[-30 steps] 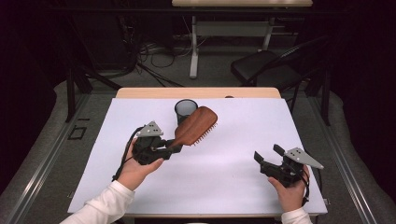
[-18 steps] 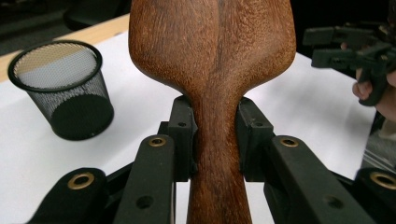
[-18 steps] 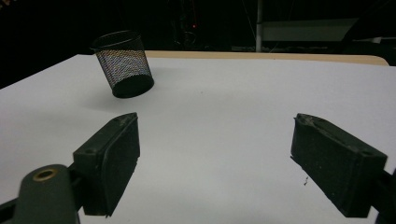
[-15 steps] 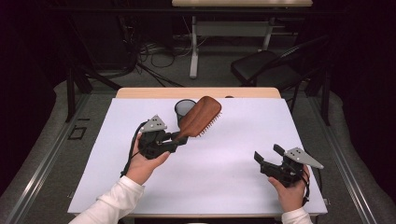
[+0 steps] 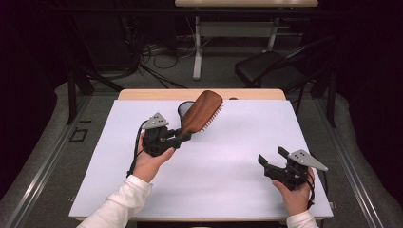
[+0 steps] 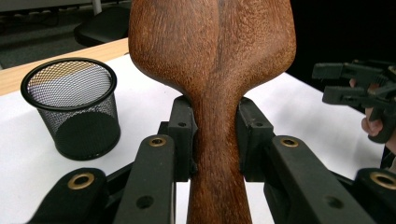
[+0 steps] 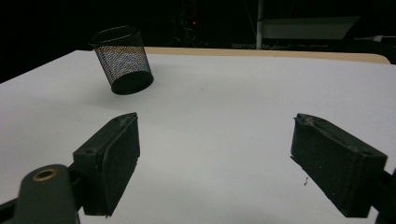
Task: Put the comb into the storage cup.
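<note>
Table [image 5: 228, 190] lies bare and white across its middle and near edge, a mesh cup [image 6: 72, 109] near the far edge, where the left hand-held gripper [image 5: 183, 137] pinches a wooden hairbrush [image 5: 202, 111] by its handle above the cup, the right hand-held gripper [image 5: 272, 159] spread open near the right edge

L gripper [image 5: 183, 136] sits left of centre in the high view, raised and angled toward upper right, jaws clamped tight on a wooden handle; the left gripper view shows both pads [image 6: 182, 135] pressed to its sides. L hand [image 5: 148, 161] w/ white sleeve comes in from bottom left. R gripper [image 5: 272, 158] at lower right, held low, jaws spread wide, nothing btwn them. R hand [image 5: 295, 192] grips it from bottom edge.
</note>
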Demonstrator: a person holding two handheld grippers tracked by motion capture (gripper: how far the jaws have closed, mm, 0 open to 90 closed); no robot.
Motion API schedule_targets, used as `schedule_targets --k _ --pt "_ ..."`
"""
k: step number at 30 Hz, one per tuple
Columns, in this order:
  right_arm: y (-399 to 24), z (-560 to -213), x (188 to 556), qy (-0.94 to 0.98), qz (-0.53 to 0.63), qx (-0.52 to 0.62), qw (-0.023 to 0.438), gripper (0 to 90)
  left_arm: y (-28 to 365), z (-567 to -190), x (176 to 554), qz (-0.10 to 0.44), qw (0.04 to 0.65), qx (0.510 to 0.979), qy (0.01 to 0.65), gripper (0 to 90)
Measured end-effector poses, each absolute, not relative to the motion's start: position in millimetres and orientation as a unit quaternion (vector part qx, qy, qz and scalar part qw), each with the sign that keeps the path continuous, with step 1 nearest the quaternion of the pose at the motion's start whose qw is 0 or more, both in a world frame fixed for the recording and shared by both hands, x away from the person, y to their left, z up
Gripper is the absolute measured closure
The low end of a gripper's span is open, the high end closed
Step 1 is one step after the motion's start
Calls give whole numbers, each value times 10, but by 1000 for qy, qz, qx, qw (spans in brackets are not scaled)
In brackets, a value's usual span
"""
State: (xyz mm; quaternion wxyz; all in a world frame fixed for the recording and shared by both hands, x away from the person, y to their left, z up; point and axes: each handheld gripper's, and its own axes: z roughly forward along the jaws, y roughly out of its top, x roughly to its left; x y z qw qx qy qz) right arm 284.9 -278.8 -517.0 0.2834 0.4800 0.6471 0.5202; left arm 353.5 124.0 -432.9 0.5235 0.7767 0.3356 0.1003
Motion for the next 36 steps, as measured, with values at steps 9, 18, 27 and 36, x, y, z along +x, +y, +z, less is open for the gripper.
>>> schedule_targets --k 9,18,27,36 --pt "-2784 -5175 2866 649 518 485 276 153 1190 -4330 3596 98 534 767 343 714" --pt "-2735 -5169 2901 661 508 483 268 152 1143 -4261 3620 98 554 752 344 714" --pt "-2660 -5059 2963 676 499 476 259 150 1077 -4252 3589 98 562 750 335 714" --pt "-2589 -4925 3027 691 494 470 239 149 1094 -4271 3574 93 571 744 334 714"
